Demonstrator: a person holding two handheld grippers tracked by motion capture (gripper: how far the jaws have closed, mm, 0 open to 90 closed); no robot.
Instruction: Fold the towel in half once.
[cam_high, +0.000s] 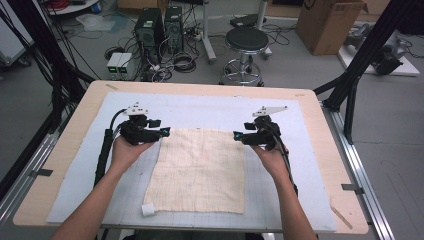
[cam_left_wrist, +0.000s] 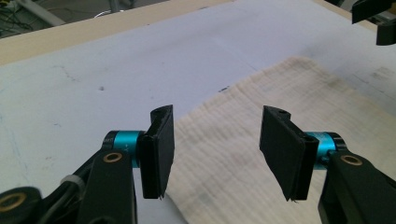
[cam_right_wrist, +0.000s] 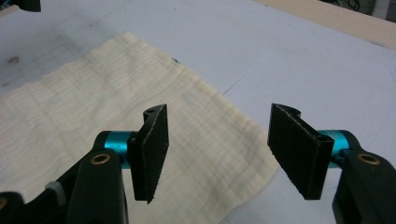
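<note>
Your left hand-held gripper is spread wide, jaws well apart w/ nothing between them. In the left gripper view the near corner of the square cream-coloured woven cloth sits right under the gap, its edge running just beside the left jaw. Can't tell if the jaw tips touch the fabric.

Right hand-held gripper is the same story: released, jaws far apart, holding nothing. In the right gripper view the cloth corner lies below and between the jaws, its tip ending short of the right jaw.

From the high view, the cloth lies flat on the pale blue-grey gridded mat covering the light wooden table, roughly centred. Your two grippers face each other at the cloth's two far corners, left one at the far-left corner, right one at the far-right. A small white tab sits by the near-left corner of the cloth.
</note>
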